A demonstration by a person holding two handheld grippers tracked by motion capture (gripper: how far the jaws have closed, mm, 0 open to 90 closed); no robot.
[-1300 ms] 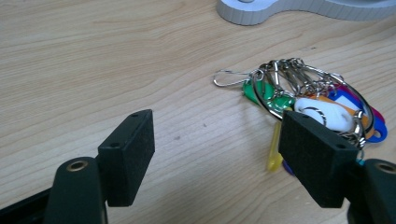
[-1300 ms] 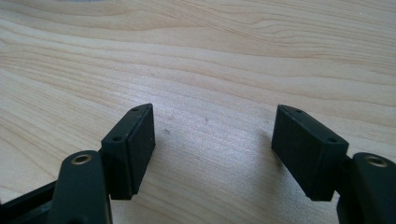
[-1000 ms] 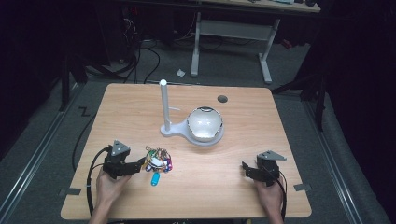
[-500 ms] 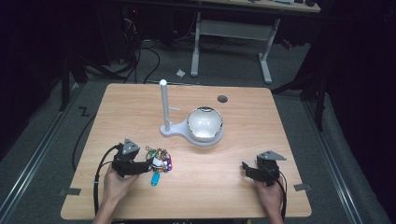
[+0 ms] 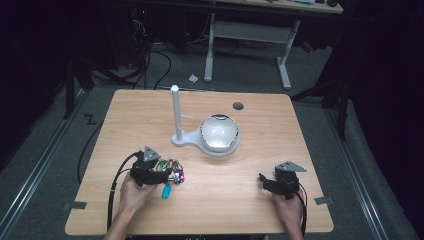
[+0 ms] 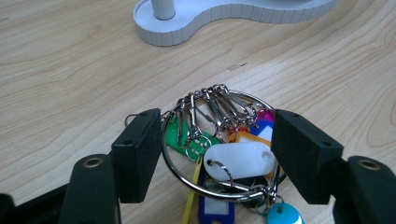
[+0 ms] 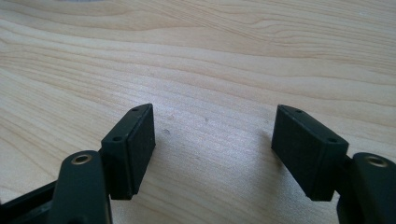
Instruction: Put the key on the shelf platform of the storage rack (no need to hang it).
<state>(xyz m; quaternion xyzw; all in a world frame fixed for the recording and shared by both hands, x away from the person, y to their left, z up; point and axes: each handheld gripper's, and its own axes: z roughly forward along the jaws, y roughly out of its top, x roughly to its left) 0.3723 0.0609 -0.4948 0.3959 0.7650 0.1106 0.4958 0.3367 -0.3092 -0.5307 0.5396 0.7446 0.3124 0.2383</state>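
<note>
Key ring (image 6: pixel 219 149), loaded with coloured tags, lies on the table (image 5: pixel 250 200) between the left gripper (image 6: pixel 217 154)'s jaws, which have just been closing, pads not yet pressing. Nothing lifted so far; the grab remains, and probably hanging it on the white stand (image 5: pixel 176 112). Right gripper (image 7: pixel 212 154) rests open, empty.

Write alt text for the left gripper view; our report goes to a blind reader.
The left gripper straddles a bunch of keys on a metal ring with coloured plastic tags, its jaws open and just closing in, pads not yet pressing. The bunch lies on a wooden table, with a white stand behind it.
</note>
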